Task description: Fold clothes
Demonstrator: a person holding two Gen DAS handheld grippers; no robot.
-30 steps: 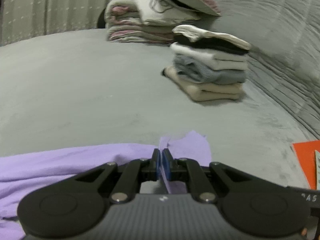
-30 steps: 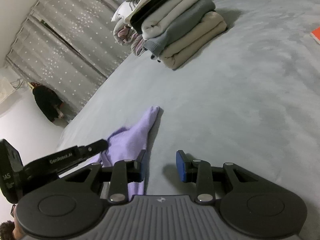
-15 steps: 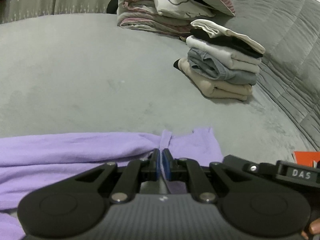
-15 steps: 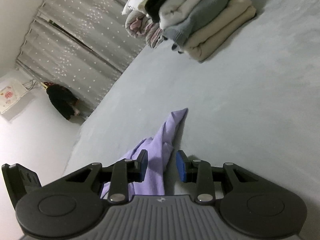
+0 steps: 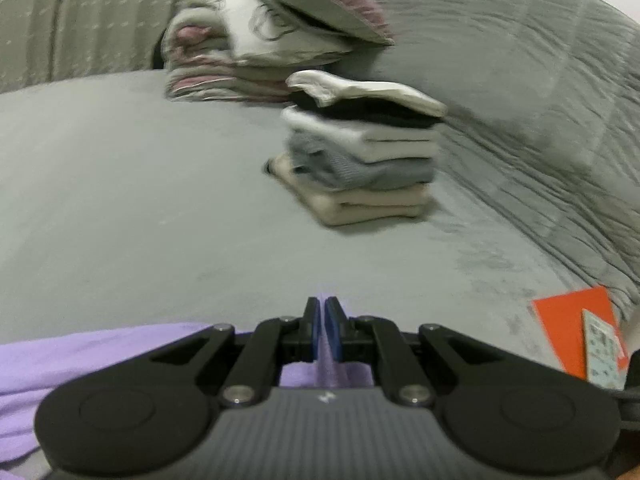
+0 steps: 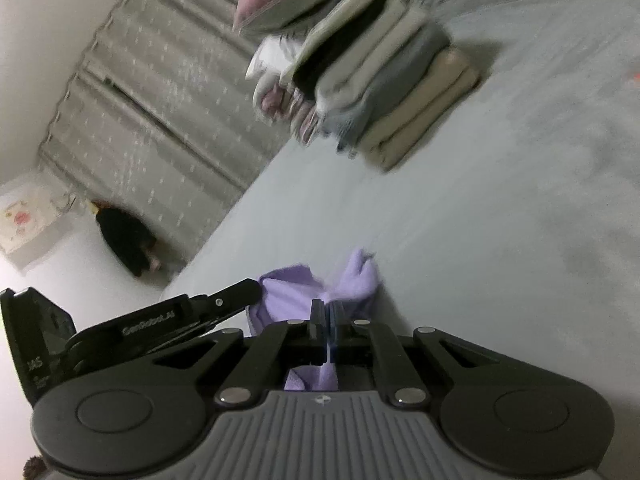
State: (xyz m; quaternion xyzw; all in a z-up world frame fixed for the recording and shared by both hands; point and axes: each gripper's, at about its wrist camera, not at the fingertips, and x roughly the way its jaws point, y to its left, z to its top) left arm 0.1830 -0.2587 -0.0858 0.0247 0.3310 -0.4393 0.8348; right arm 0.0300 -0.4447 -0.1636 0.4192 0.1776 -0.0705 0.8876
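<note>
A lilac garment [image 5: 92, 356] lies on the grey bed [image 5: 160, 200] and spreads to the left under my left gripper [image 5: 322, 314], which is shut on its edge. In the right wrist view the same lilac garment [image 6: 352, 280] is bunched in front of my right gripper [image 6: 329, 322], which is shut on a fold of it. The left gripper's body [image 6: 132, 332] shows at the left of the right wrist view, close beside the right one. Both views are blurred.
A stack of folded clothes [image 5: 360, 160] stands on the bed ahead, also in the right wrist view [image 6: 384, 92]. Folded bedding and a pillow [image 5: 272, 48] lie behind it. An orange card [image 5: 576, 332] lies at the right. Curtains [image 6: 152, 112] hang at the left.
My right gripper has closed on the lilac garment, from open around it. Both grippers have moved with the cloth, and less of it shows ahead of the left fingers.
</note>
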